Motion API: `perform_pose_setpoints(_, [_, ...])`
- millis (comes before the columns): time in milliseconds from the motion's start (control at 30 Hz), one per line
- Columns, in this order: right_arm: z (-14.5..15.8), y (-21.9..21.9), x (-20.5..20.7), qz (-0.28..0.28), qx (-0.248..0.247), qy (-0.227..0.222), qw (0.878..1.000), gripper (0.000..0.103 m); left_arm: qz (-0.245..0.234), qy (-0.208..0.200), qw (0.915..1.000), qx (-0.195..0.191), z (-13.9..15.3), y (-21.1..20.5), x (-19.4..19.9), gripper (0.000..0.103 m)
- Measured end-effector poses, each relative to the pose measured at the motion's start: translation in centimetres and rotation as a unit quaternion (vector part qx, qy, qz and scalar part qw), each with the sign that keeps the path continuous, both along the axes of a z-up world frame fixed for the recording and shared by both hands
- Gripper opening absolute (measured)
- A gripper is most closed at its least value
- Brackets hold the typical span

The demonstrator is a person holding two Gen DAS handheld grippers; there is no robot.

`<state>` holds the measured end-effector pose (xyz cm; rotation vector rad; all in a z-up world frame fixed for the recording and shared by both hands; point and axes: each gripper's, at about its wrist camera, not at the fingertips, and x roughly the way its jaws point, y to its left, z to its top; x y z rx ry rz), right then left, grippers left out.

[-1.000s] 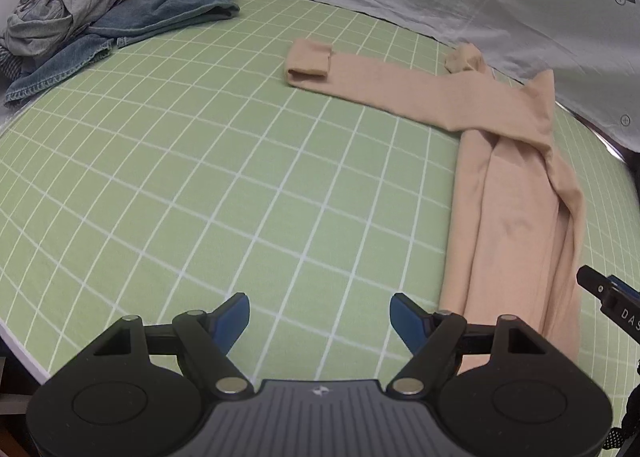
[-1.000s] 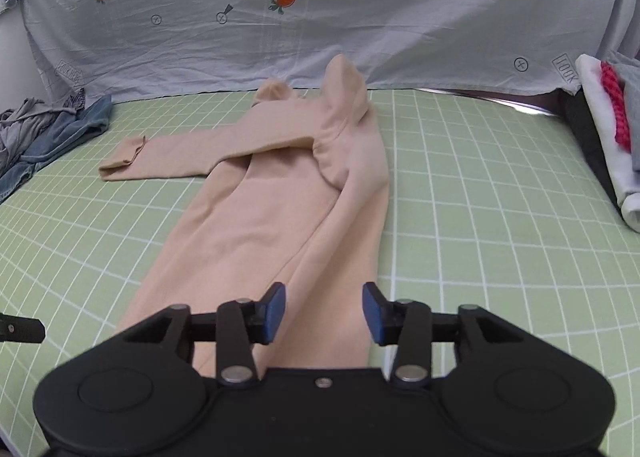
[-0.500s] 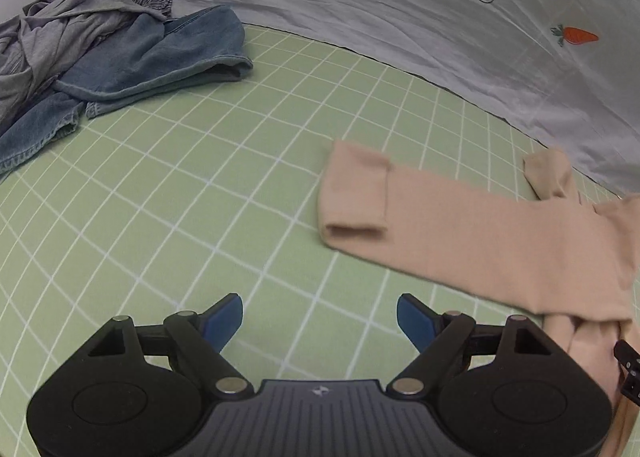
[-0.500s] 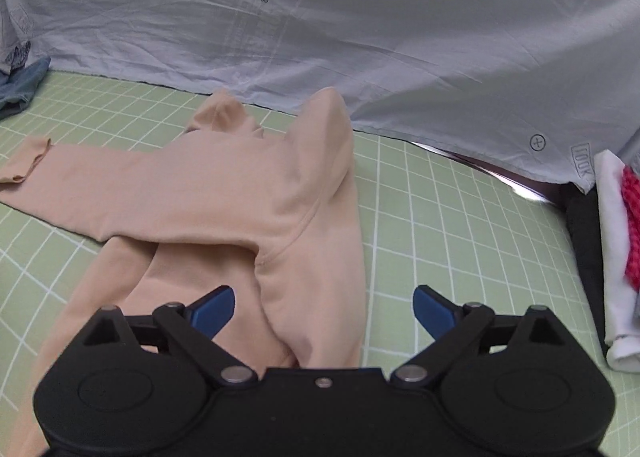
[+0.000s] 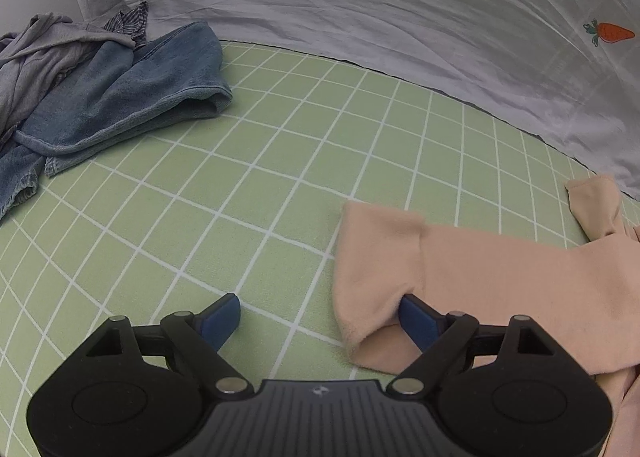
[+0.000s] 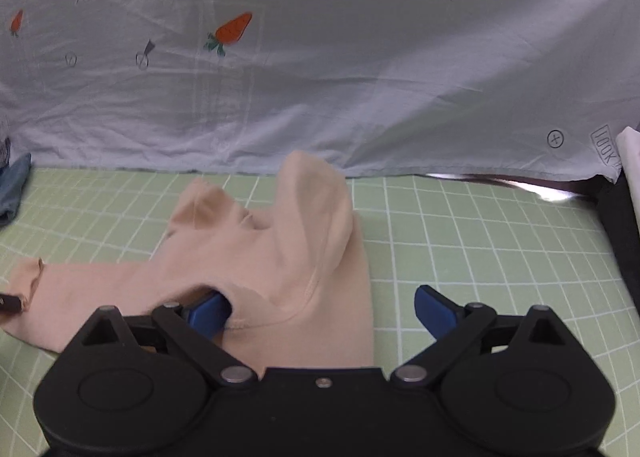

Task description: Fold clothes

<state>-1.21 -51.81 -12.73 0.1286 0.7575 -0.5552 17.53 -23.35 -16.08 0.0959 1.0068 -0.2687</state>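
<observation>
A beige long-sleeved top (image 6: 280, 257) lies on the green grid mat (image 6: 480, 257), one sleeve stretched out to the left. In the left wrist view the sleeve's cuff end (image 5: 376, 257) lies between the fingers of my open left gripper (image 5: 320, 321); the right finger sits at the cuff's fold. My right gripper (image 6: 320, 309) is open wide over the shoulder and armpit seam, its left finger tucked against the fabric. The top's lower body is hidden below the gripper.
A heap of blue denim (image 5: 120, 105) and grey clothes (image 5: 48, 57) lies at the mat's far left. A grey printed sheet (image 6: 320, 77) hangs behind the mat. Folded white and dark clothes (image 6: 628, 197) stand at the right edge.
Both grippers moved forward and down: the left from the hem area to the sleeve cuff, the right up to the shoulder. The right gripper's jaws opened wider.
</observation>
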Motion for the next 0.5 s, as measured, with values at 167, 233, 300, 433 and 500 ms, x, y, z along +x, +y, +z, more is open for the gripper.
perform_pose_setpoints(167, [-0.2,0.3,-0.7,0.004,0.021,0.008,1.0,0.098,0.001,0.003,1.0,-0.006,0.0,0.2,0.1,0.088])
perform_pose_setpoints(233, [0.6,0.3,-1.5,0.004,0.025,-0.003,1.0,0.098,0.0,0.003,1.0,-0.007,0.0,0.2,0.1,0.088])
perform_pose_setpoints(300, [1.5,0.0,-2.3,-0.001,0.026,-0.018,0.999,0.098,0.0,0.004,1.0,-0.007,0.0,0.2,0.2,0.088])
perform_pose_setpoints(433, [3.1,-1.2,-3.9,-0.024,0.034,-0.058,0.997,0.098,0.001,0.003,1.0,-0.005,0.0,0.1,0.2,0.088])
perform_pose_setpoints(500, [3.3,-2.1,-4.1,-0.039,0.04,-0.069,0.996,0.098,0.0,0.001,1.0,-0.003,0.0,0.0,0.2,0.088])
